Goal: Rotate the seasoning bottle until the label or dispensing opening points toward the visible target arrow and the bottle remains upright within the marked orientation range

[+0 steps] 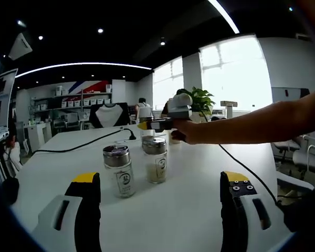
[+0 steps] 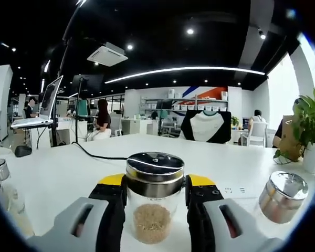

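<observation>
Two glass seasoning bottles with metal lids stand upright on the white table (image 1: 189, 210) in the left gripper view: the nearer bottle (image 1: 119, 170) and one just behind it to the right (image 1: 155, 160). My left gripper (image 1: 160, 177) is open, jaws wide apart, a little short of both. A person's hand holds my right gripper (image 1: 147, 126) beyond them. In the right gripper view, my right gripper (image 2: 156, 181) is shut on an upright bottle (image 2: 155, 210) of brown granules, one jaw on each side of the glass. Another bottle (image 2: 282, 197) stands to its right.
A black cable (image 1: 84, 146) runs across the table's far side to a white power strip (image 2: 236, 190). A potted plant (image 2: 310, 126) stands at the table's end. A laptop on a stand (image 2: 42, 105), office chairs (image 1: 304, 152) and people sit around the room.
</observation>
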The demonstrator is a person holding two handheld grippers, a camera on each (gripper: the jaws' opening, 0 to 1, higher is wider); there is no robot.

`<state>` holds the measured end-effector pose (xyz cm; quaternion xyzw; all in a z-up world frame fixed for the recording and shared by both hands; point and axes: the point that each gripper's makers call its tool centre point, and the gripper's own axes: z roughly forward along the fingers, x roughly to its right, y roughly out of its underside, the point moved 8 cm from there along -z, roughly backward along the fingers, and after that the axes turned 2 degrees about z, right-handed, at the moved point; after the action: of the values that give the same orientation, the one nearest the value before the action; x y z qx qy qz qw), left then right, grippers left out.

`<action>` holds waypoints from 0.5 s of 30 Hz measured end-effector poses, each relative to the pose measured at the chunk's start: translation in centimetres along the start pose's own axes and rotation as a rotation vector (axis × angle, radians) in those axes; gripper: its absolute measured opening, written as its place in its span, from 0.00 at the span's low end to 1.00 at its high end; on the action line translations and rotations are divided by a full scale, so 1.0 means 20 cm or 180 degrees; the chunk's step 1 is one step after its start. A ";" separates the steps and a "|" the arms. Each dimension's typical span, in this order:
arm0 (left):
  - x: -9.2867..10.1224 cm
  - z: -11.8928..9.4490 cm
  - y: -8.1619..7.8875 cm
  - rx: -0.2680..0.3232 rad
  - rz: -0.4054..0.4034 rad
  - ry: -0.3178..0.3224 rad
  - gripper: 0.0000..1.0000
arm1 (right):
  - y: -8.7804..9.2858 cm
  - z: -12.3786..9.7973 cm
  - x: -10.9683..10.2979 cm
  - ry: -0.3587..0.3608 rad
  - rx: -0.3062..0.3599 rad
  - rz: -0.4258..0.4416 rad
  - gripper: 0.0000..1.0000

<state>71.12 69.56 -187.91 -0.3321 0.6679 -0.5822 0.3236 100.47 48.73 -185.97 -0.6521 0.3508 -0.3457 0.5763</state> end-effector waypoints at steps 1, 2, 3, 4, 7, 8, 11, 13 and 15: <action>0.00 0.00 0.00 0.0003 -0.0002 -0.0003 1.00 | 0.00 0.00 -0.01 -0.0010 -0.0002 0.0002 0.40; 0.00 0.00 0.00 0.0013 -0.0001 -0.0008 1.00 | 0.00 0.00 -0.01 -0.0003 -0.0012 0.0003 0.40; -0.01 -0.01 0.00 0.0016 -0.0004 -0.0013 1.00 | 0.00 -0.01 -0.01 0.0005 -0.0018 0.0023 0.39; -0.01 -0.01 0.00 0.0016 -0.0009 -0.0019 1.00 | 0.00 -0.01 -0.01 -0.0002 -0.0021 0.0027 0.39; -0.01 0.00 0.00 0.0021 -0.0007 -0.0024 1.00 | -0.01 -0.01 0.01 -0.0003 -0.0045 0.0080 0.39; -0.01 0.00 0.00 0.0020 -0.0001 -0.0017 1.00 | 0.00 -0.02 0.01 0.0058 -0.0079 0.0129 0.39; -0.01 0.00 0.01 0.0018 -0.0003 0.0003 1.00 | -0.03 -0.06 0.02 0.0055 -0.0017 0.0340 0.38; -0.01 0.01 0.02 0.0010 -0.0007 0.0010 1.00 | -0.05 -0.08 0.02 -0.0044 0.0042 0.0296 0.38; 0.00 0.01 0.02 0.0010 -0.0009 0.0012 1.00 | -0.07 -0.12 0.00 -0.0057 0.0074 0.0140 0.38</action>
<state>71.32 69.52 -188.32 -0.3315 0.6671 -0.5843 0.3220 98.61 47.62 -184.25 -0.6406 0.3558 -0.3312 0.5944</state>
